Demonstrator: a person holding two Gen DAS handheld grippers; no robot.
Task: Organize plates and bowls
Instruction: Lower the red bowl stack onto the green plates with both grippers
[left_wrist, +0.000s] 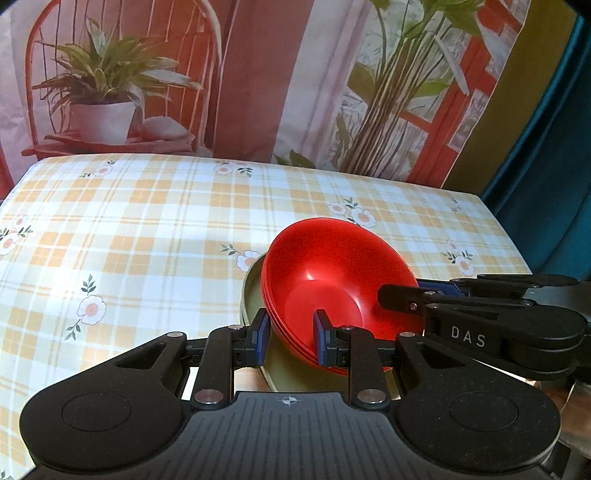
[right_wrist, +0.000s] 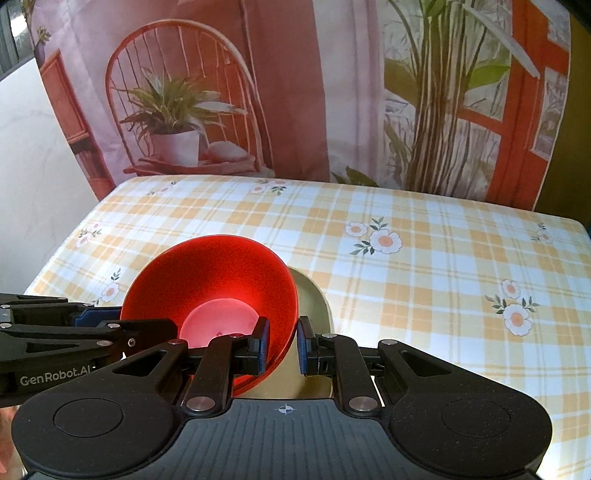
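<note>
I have the red bowls (left_wrist: 340, 280), a nested stack, lower centre of both frames, tilted over a green plate (left_wrist: 255, 291) on the checked tablecloth (left_wrist: 147, 229). My left gripper (left_wrist: 291, 341) clamps their near rim; my right gripper (right_wrist: 282, 347) clamps the opposite rim.

Bright daylight, glare on the tablecloth (left_wrist: 92, 258) (fisheye bending at edges), sharp focus.

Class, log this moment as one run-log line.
left tongs: shut on red bowls | right tongs: shut on red bowls | olive plate: beneath
</note>
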